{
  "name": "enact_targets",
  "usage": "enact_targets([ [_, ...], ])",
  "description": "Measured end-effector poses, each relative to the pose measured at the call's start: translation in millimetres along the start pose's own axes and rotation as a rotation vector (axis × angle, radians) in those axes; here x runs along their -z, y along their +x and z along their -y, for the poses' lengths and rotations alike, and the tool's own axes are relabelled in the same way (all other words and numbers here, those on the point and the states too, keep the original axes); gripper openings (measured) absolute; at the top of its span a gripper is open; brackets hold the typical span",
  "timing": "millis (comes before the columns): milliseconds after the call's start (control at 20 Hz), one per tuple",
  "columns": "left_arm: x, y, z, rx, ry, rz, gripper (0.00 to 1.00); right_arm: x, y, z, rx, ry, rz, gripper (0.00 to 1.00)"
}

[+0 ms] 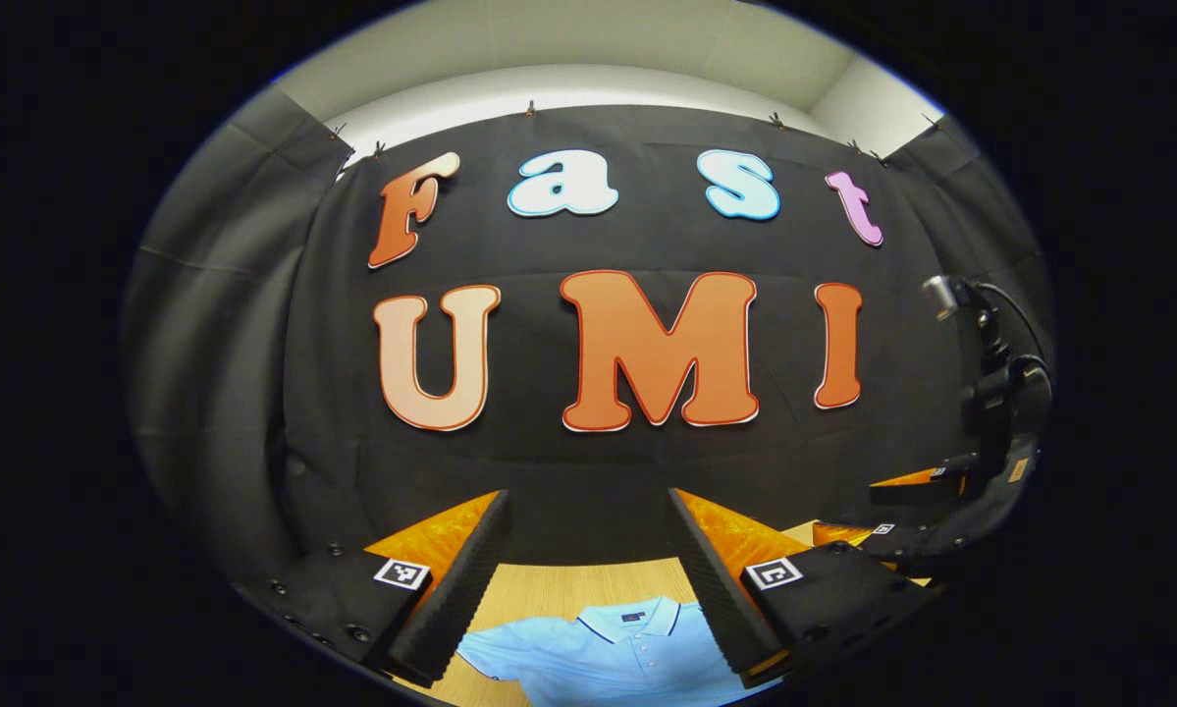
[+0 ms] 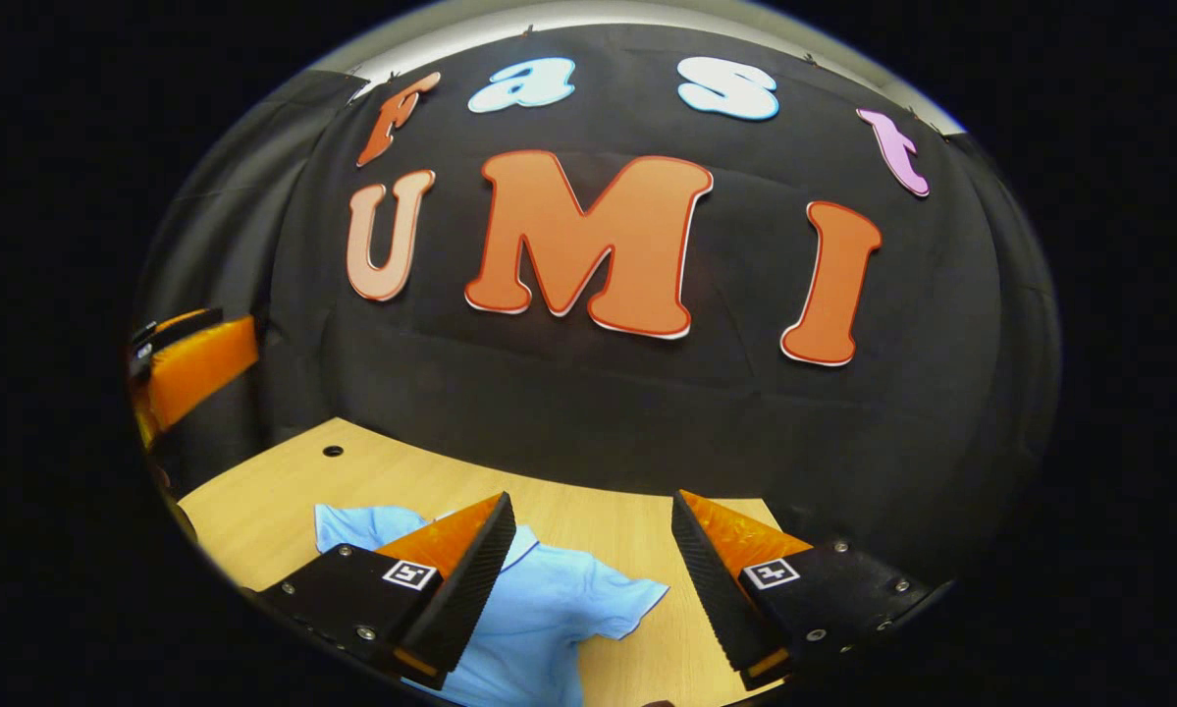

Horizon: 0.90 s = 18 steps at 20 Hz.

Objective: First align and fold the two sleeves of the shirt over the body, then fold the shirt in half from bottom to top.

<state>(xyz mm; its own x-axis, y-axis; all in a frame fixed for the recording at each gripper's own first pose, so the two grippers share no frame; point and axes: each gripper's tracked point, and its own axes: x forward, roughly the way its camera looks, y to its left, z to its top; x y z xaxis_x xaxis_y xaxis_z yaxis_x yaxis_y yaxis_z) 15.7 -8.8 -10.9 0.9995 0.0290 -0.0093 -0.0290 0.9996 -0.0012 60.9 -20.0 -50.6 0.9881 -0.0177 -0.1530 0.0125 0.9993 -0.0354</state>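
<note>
A light blue polo shirt (image 1: 613,656) lies flat on the wooden table (image 1: 539,594), its collar toward the back wall. My left gripper (image 1: 588,511) hovers above it, open, with nothing between its fingers. In the right gripper view the same shirt (image 2: 539,609) shows its right short sleeve (image 2: 622,599) spread out on the table (image 2: 274,491). My right gripper (image 2: 593,511) is open above that sleeve side, holding nothing. The right gripper (image 1: 951,491) also appears at the far right of the left gripper view, and the left gripper (image 2: 190,363) at the far left of the right gripper view.
The black cloth wall stands close behind the table's far edge. A small round hole (image 2: 333,452) sits in the tabletop near the back left. Bare wood lies between the shirt's collar and the wall.
</note>
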Motion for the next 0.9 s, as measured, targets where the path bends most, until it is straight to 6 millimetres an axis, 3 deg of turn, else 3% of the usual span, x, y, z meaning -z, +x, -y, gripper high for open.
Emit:
enact_targets([
  [650,20.6,-15.7,-4.1,-0.11,0.044,-0.081,1.0,109.1,75.0,37.4,0.019,0.042,-0.372,0.92],
  [900,19.8,-31.8,-9.9,-0.181,0.066,-0.092,1.0,157.4,96.7,35.7,-0.02,0.061,-0.532,0.92],
])
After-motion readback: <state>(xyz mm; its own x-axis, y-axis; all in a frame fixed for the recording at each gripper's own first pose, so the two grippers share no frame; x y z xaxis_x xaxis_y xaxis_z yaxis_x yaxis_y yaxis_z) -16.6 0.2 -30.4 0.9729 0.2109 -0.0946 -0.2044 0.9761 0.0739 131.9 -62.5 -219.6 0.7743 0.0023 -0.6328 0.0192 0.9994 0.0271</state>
